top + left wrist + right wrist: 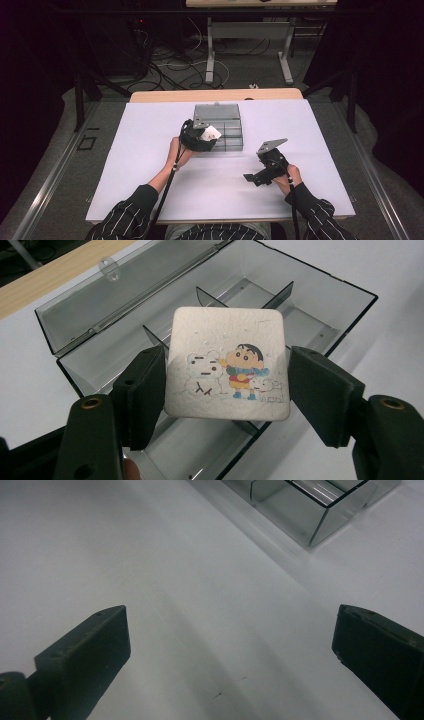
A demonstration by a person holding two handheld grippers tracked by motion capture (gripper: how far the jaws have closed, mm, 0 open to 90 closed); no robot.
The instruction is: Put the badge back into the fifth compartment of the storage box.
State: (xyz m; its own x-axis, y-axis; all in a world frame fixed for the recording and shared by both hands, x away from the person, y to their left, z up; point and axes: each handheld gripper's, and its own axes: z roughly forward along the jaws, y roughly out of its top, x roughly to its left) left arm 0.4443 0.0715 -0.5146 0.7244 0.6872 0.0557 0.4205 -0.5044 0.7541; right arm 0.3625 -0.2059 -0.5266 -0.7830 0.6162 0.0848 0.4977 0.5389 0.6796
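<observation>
A square card with rounded corners (227,362), printed with a cartoon boy and a snowman, sits between the two black jaws of my left gripper (227,390), which is shut on its side edges. In the high view the card (212,132) shows as a white patch at my left gripper (204,137), held over the front left part of a clear plastic box (218,112). The box (320,295) is open, its lid laid back, with dividers forming several compartments. My right gripper (250,177) rests low over the white table to the right, jaws wide apart (227,650), nothing between them.
The white table sheet (150,165) spreads around the box, with a wooden strip (215,94) along its far edge. A corner of the clear box (320,510) lies ahead of my right gripper. Beyond the table are a desk frame and floor cables (170,62).
</observation>
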